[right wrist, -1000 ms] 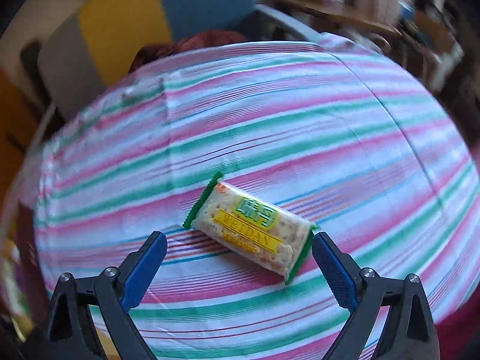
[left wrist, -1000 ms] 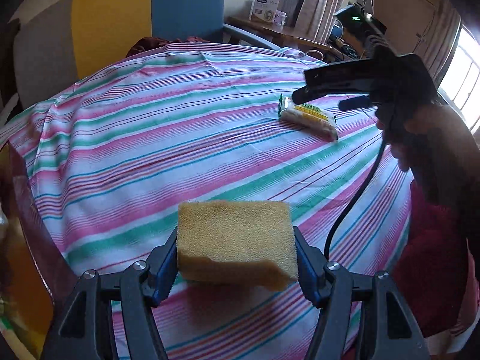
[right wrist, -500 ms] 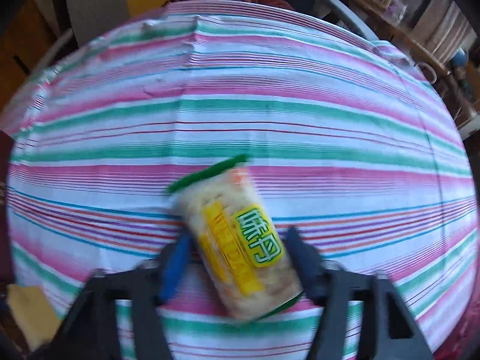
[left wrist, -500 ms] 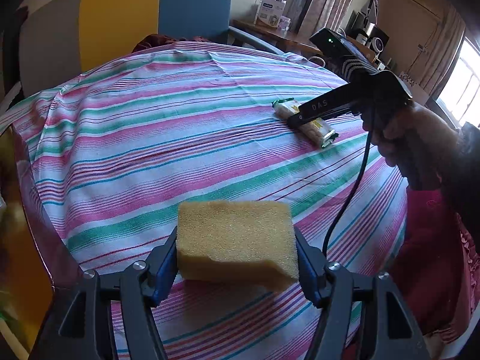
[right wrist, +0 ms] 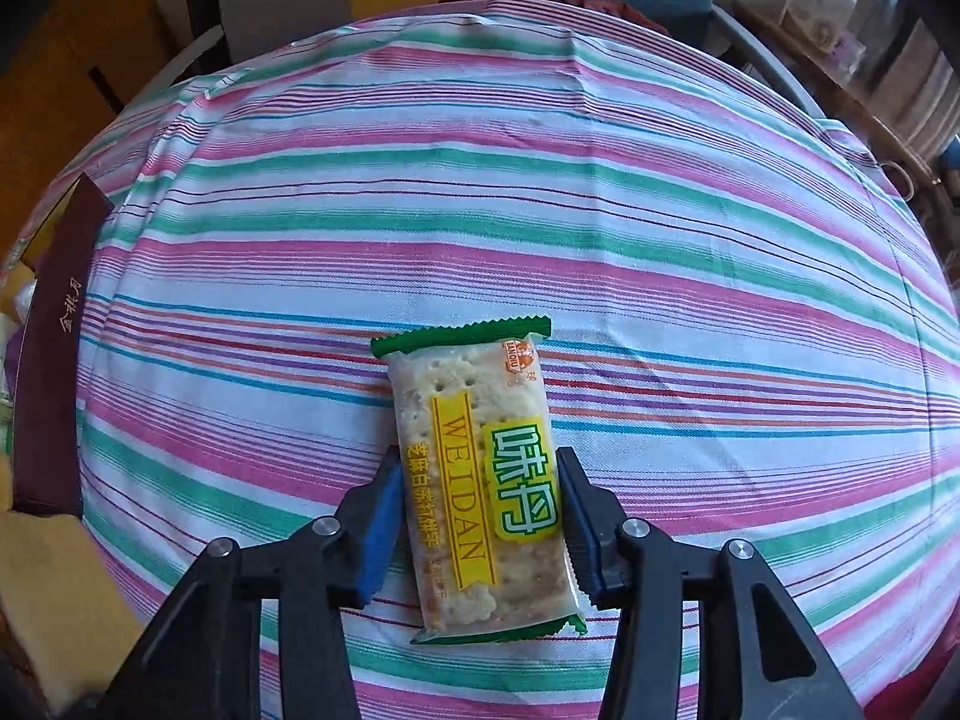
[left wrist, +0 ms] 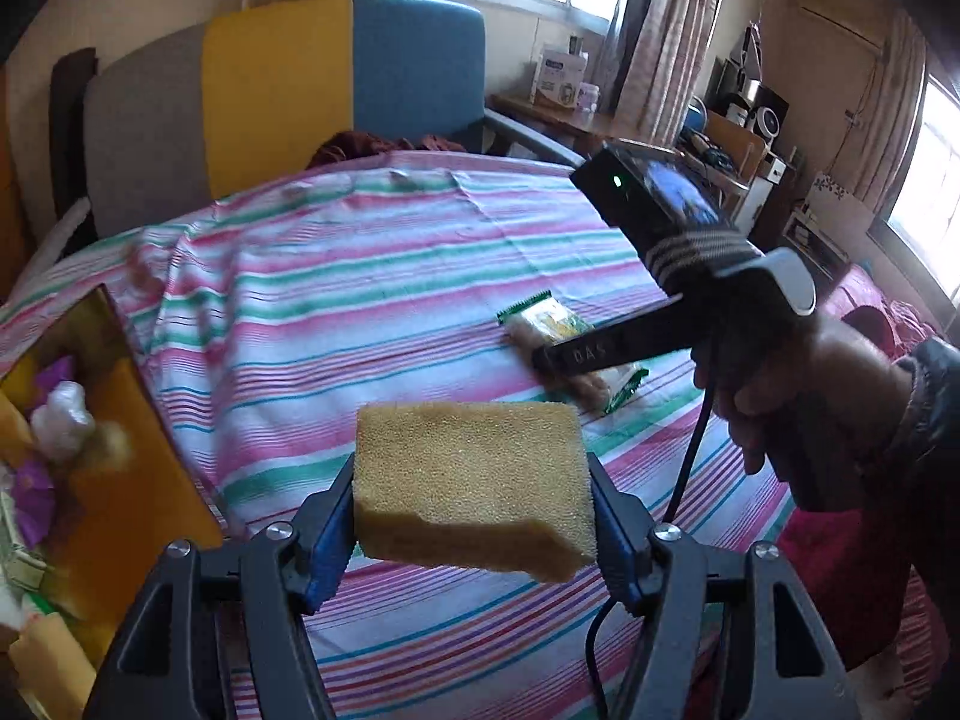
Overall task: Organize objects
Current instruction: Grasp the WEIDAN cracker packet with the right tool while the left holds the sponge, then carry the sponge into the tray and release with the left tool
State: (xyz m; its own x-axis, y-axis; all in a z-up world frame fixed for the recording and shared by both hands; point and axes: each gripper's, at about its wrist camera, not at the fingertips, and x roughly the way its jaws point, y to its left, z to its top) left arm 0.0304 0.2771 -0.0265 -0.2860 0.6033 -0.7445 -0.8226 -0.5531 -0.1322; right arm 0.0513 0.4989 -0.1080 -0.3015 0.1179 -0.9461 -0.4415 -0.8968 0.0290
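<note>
Left hand-held gripper point(left wrist: 474, 531) pinching one sponge point(left wrist: 471, 489), right hand-held gripper point(right wrist: 477, 531) opening, pads against one cracker packet point(right wrist: 480, 474)

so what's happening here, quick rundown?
A person is tidying a table covered with a striped cloth, with a handheld gripper in each hand. The left gripper holds a yellow sponge clear above the cloth. The right gripper has its fingers on either side of a cracker packet and grips it; its jaws are easing open slightly. An open box with items inside sits at the table's left edge.
</note>
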